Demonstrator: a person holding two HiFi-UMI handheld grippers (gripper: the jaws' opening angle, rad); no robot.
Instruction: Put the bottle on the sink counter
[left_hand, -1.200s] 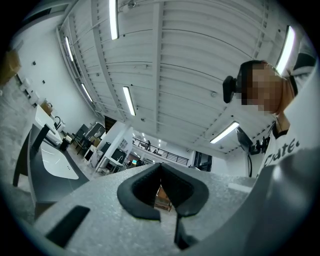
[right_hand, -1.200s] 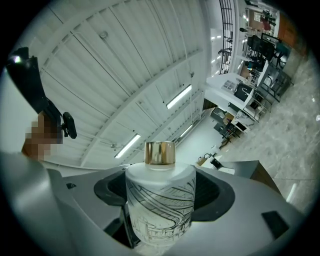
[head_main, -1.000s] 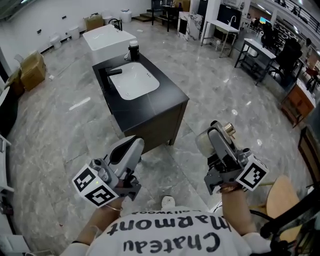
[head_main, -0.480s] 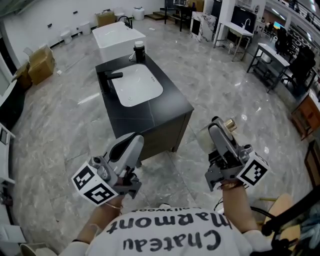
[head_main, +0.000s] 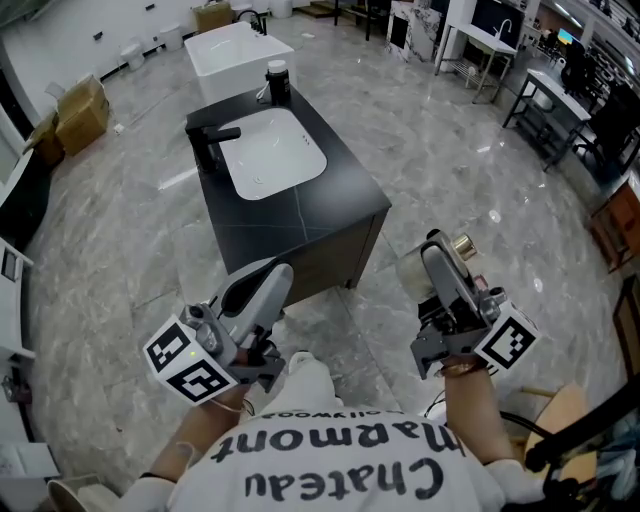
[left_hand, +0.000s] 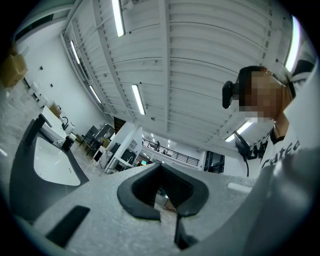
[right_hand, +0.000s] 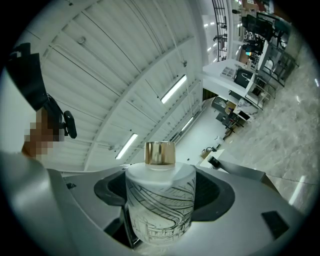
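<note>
Since a moment ago, a white trouser leg (head_main: 305, 380) has come into view between the two grippers, and the sink counter (head_main: 310, 215) looks a little closer. The right gripper (head_main: 432, 258) is closed tight on the bottle (right_hand: 160, 197). It is a frosted white bottle with black line drawings and a gold cap (right_hand: 160, 152). The bottle is up in the air over the grey floor (head_main: 120, 230), well apart from the counter. The left gripper (head_main: 272, 278) has its jaws together with nothing in them. On the black counter are a white sink (head_main: 268, 155), a black tap (head_main: 213, 140) and a dark jar (head_main: 277, 82) at the far end.
</note>
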